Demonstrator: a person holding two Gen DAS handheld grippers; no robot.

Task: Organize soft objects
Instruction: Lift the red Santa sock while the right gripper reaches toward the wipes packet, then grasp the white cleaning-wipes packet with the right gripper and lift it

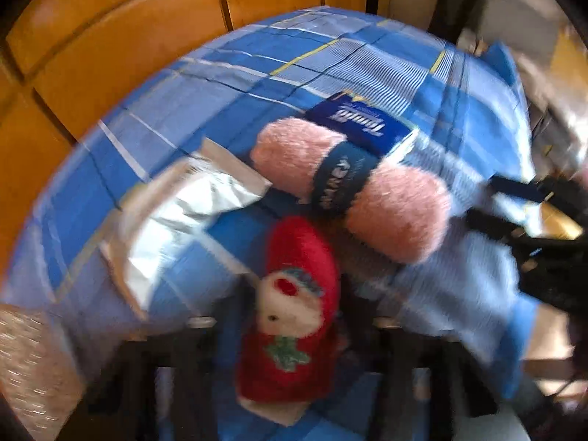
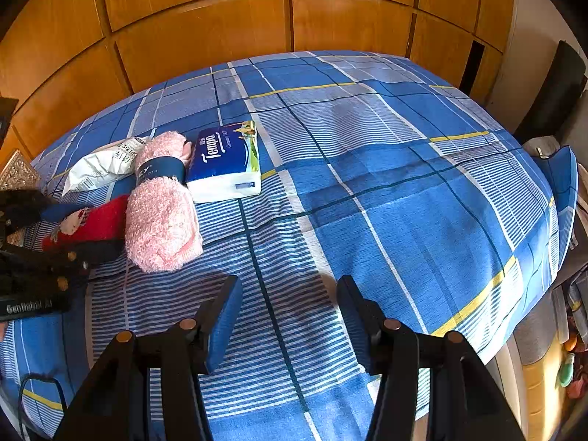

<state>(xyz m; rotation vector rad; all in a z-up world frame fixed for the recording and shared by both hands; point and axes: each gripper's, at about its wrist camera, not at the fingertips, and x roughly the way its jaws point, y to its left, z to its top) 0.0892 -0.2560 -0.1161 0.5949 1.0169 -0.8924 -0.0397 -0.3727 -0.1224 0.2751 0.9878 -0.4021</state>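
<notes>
Four soft things lie bunched together near the left part of the bed [image 2: 404,183], and that cluster is about all the order there is to judge. The red plush toy [image 1: 294,316], stitched with a white animal face, sits between the jaws of the left gripper [image 1: 290,330]; the left wrist view is smeared, but the toy fills the gap and the pads seem to press its sides, so I read it as gripped. It lies at the near edge of the cluster, its far end close against the pink rolled towel [image 2: 161,213] with its dark paper band. Beyond the towel, touching it, is the blue tissue pack [image 2: 226,161], and to the towel's other side the silvery white pouch [image 2: 104,163], crumpled and flat on the sheet.

The right gripper [image 2: 288,316] hangs over bare checked sheet with its jaws apart and nothing between them, well clear of the cluster.

My judgement: the sorting is partway at best. The towel, tissues and pouch look gathered but not squared up, and the red toy is the piece in hand, not yet given a final place. No bin or box for the items shows in either view.
</notes>
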